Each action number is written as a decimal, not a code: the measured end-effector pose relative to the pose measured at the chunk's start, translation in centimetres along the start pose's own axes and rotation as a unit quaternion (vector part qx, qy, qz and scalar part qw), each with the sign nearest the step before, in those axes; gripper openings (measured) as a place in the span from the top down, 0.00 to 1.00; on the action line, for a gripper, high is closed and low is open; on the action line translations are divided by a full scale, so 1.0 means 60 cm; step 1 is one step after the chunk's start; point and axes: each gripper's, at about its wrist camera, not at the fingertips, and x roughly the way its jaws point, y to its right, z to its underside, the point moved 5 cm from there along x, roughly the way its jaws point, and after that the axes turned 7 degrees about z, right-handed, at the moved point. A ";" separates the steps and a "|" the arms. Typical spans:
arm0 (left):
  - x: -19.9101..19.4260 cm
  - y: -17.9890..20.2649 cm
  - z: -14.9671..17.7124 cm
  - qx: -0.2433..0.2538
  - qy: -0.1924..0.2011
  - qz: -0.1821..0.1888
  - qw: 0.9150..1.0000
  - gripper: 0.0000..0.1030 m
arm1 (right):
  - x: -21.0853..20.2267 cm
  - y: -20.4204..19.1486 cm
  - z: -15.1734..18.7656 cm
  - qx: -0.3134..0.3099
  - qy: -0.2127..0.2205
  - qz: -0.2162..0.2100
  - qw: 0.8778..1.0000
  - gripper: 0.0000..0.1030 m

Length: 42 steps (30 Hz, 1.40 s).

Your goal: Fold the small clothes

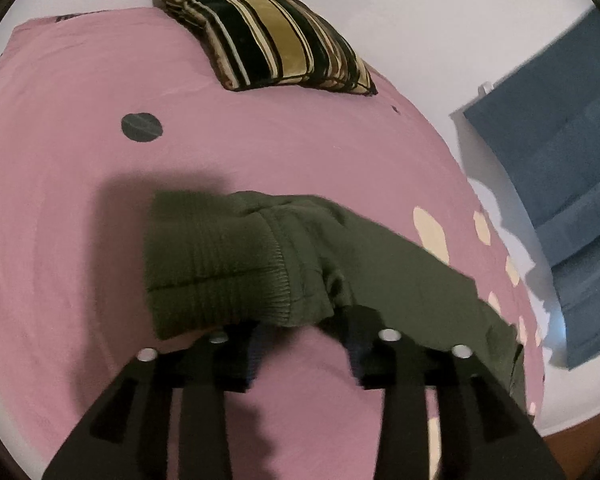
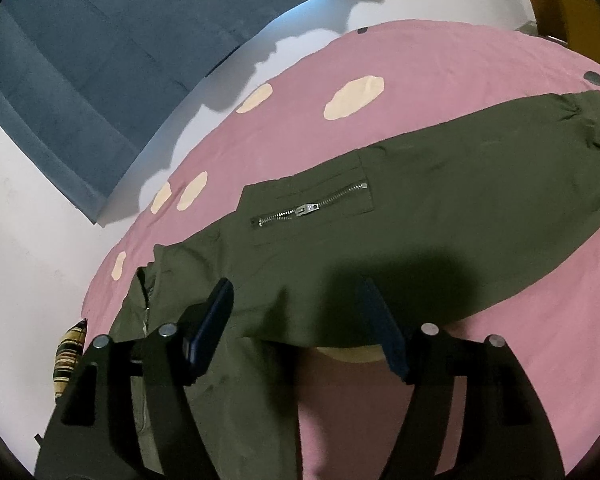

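An olive green garment with a ribbed waistband lies on the pink sheet. My left gripper is open just in front of the waistband edge, its fingertips at the fabric's near rim. In the right wrist view the same garment stretches flat to the right, with a silver zip pocket and a gathered cuff at the far right. My right gripper is open above the garment's near edge, one finger over the fabric on the left, the other at the fabric's lower edge.
A striped black and gold cushion lies at the far end of the pink sheet. A blue mat lies on the white floor beside it; it also shows in the right wrist view. Cream dots mark the sheet's edge.
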 end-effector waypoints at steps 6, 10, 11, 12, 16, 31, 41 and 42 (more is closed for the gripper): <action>-0.019 -0.031 -0.009 -0.022 0.016 0.013 1.000 0.46 | -0.015 0.044 -0.016 0.042 0.004 -0.010 0.999 0.33; -0.029 -0.048 -0.019 -0.034 0.029 -0.003 0.999 0.46 | -0.037 0.100 -0.035 0.072 0.022 0.009 0.997 0.33; -0.034 -0.054 -0.022 -0.034 0.035 -0.015 0.999 0.44 | -0.042 0.113 -0.040 0.080 0.027 0.011 0.996 0.33; -0.038 -0.057 -0.024 -0.035 0.036 -0.012 0.999 0.43 | -0.052 0.134 -0.048 0.095 0.035 0.015 0.995 0.33; -0.041 -0.053 -0.025 -0.013 0.032 -0.032 0.999 0.42 | -0.081 0.207 -0.070 0.145 0.061 0.027 0.987 0.33; -0.060 -0.064 -0.029 -0.001 0.039 -0.041 0.998 0.32 | -0.106 0.418 -0.096 0.317 0.111 0.043 0.941 0.33; -0.090 -0.101 -0.032 -0.004 0.051 -0.061 0.997 0.32 | -0.060 0.437 -0.134 0.310 0.082 0.063 0.945 0.71; -0.091 -0.100 -0.032 -0.008 0.051 -0.063 0.997 0.32 | -0.056 0.434 -0.137 0.311 0.077 0.051 0.946 0.81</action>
